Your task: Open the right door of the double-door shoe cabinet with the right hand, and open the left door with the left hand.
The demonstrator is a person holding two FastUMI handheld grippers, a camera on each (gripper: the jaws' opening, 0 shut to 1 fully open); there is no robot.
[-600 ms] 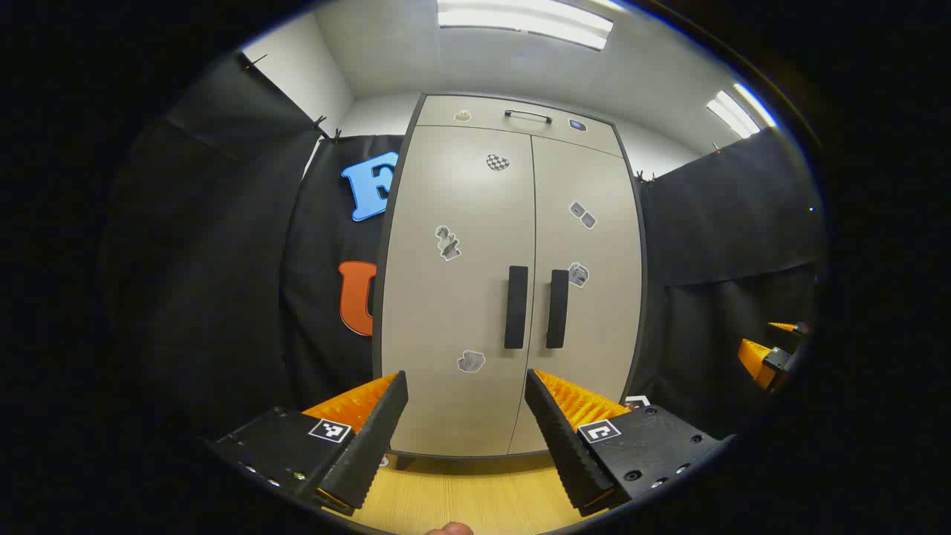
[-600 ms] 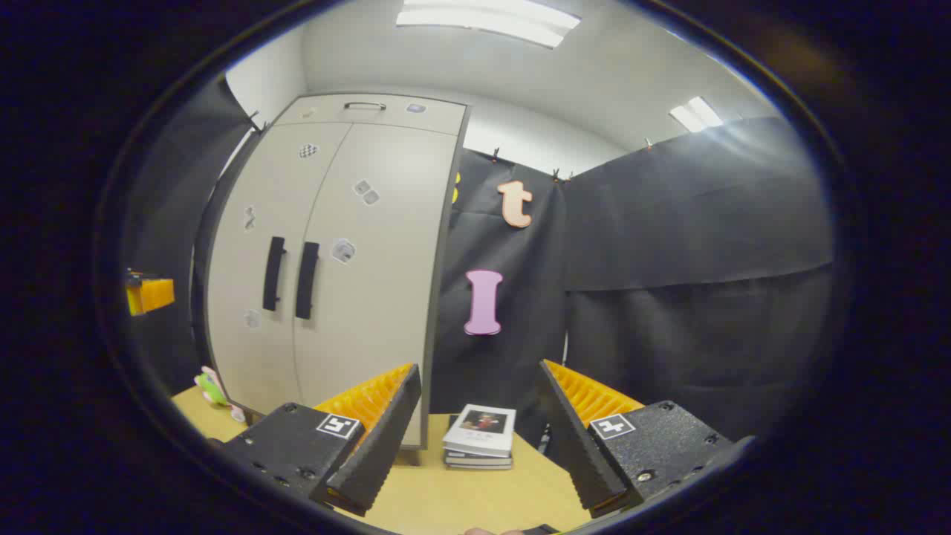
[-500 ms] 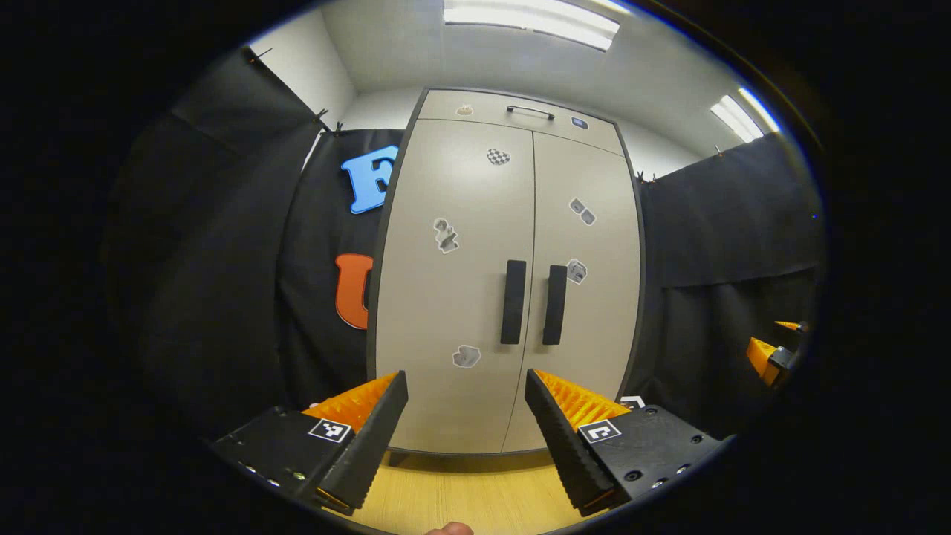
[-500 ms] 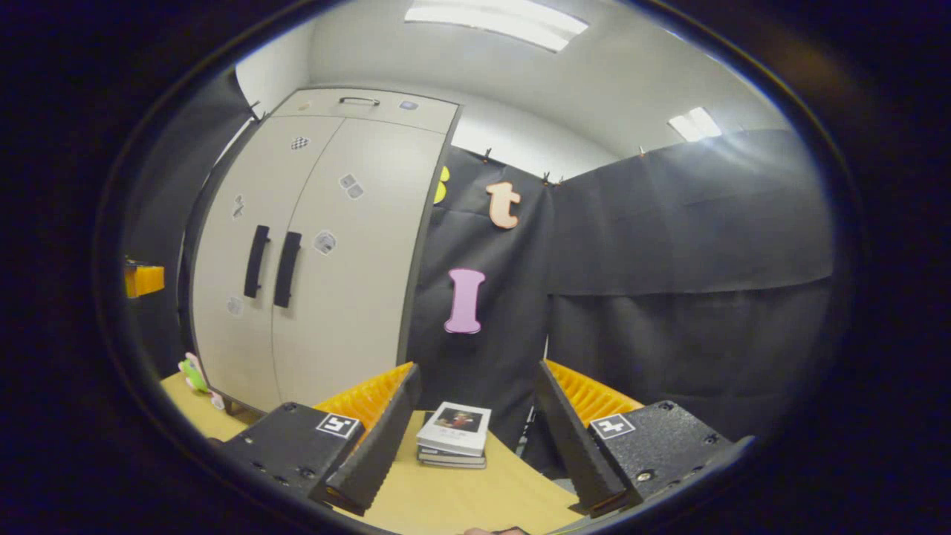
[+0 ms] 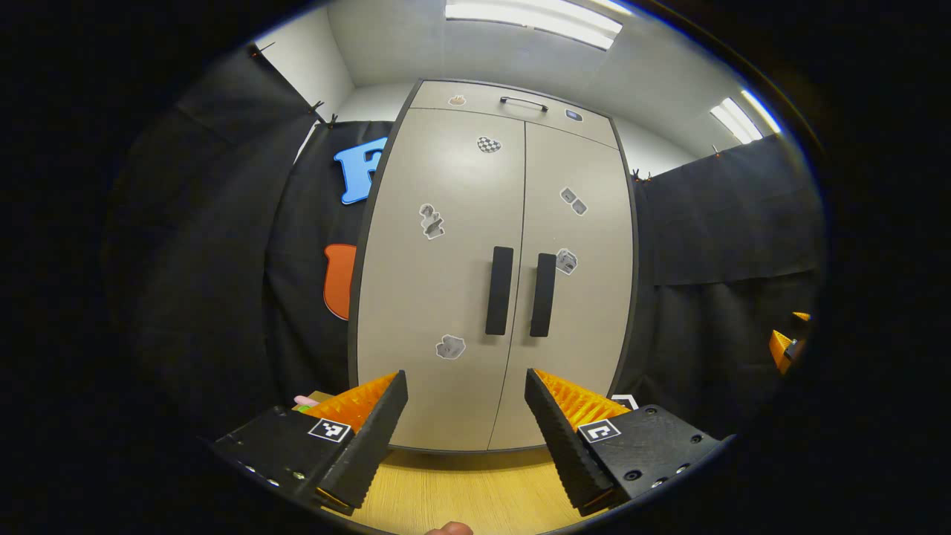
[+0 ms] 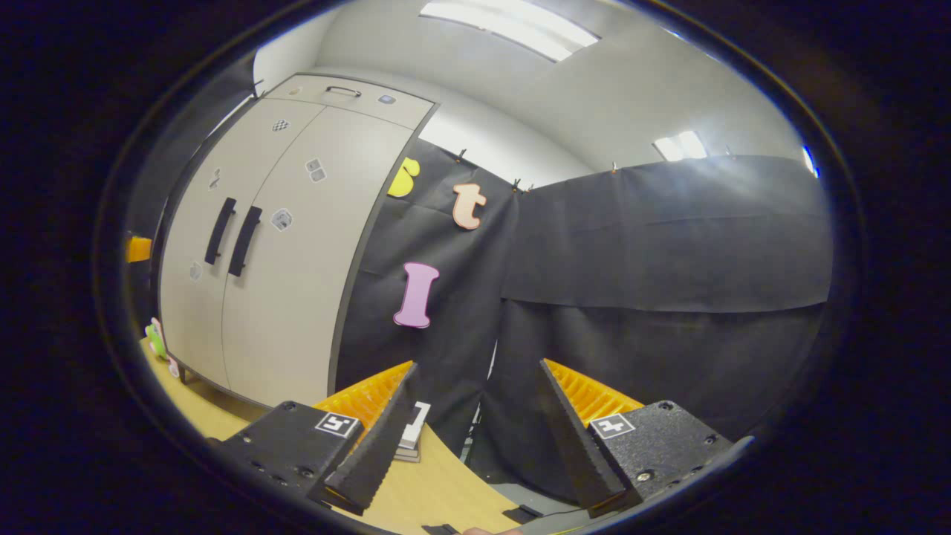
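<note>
A tall beige shoe cabinet (image 5: 446, 193) stands straight ahead in the left gripper view, both doors closed. Two black vertical handles sit side by side at its middle: the left door handle (image 5: 499, 290) and the right door handle (image 5: 543, 295). My left gripper (image 5: 466, 416) is open and empty, some way in front of the cabinet, below the handles. In the right gripper view the cabinet (image 6: 297, 245) lies at the far left with its handles (image 6: 232, 236). My right gripper (image 6: 479, 423) is open and empty, facing the black cloth wall. The right gripper's fingers (image 5: 781, 348) also peek in at the left gripper view's right edge.
The cabinet stands on a light wooden table (image 5: 461, 490). A stack of books (image 6: 410, 440) lies on the table right of the cabinet, partly behind my right finger. A small green and pink toy (image 6: 157, 343) sits by the cabinet's left foot. Black cloth walls close in both sides.
The right gripper has swung to the right, so the cabinet slid toward that view's left edge. The left gripper shifted slightly, with the cabinet now a little larger and left of before.
</note>
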